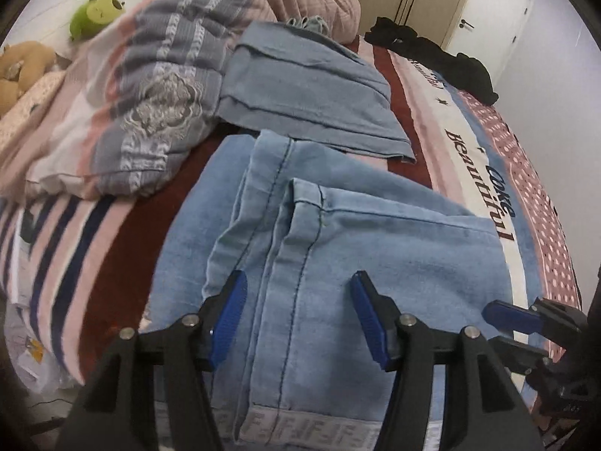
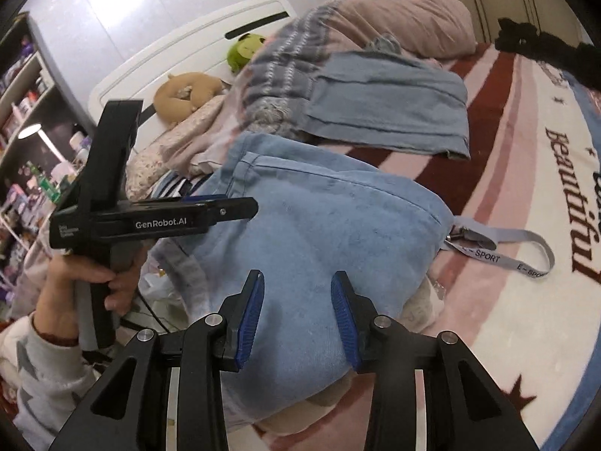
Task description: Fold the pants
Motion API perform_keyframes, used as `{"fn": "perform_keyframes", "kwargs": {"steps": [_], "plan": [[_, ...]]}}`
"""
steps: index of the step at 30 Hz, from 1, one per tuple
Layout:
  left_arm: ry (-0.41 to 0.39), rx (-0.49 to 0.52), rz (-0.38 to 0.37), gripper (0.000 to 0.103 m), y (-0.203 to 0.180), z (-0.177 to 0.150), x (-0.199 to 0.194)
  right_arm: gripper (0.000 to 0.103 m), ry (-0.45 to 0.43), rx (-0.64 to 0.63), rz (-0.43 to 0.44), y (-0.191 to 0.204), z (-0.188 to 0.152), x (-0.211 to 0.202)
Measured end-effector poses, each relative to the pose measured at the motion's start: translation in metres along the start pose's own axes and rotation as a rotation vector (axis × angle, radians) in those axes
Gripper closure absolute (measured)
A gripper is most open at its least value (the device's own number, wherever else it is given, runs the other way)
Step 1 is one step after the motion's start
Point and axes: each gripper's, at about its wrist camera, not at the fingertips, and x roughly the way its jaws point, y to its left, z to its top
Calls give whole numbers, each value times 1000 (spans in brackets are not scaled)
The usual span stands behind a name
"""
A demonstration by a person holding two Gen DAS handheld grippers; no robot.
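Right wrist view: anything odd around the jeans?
Yes. A grey lanyard printed "SPORT" sticks out from under the right edge of the light blue jeans, trailing loose across the blanket. It looks caught beneath the fold. Both tools, left and right, hover open above the denim.

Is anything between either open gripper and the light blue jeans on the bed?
Nothing visible. The left gripper and the right gripper both hover open directly over the light blue jeans, with only bare denim between their fingers.
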Motion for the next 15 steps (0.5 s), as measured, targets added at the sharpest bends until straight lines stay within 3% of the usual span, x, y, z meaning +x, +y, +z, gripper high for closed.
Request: {"fn": "perform_keyframes", "kwargs": {"steps": [4, 9, 15], "plan": [[1, 15, 4, 49, -4, 4, 15, 81, 21, -33, -37, -14, -2, 12], [9, -3, 21, 49, -9, 9, 29, 81, 24, 44, 0, -38, 3, 21], [-6, 7, 41, 46, -14, 3, 16, 78, 17, -1, 11, -27, -3, 12]]}}
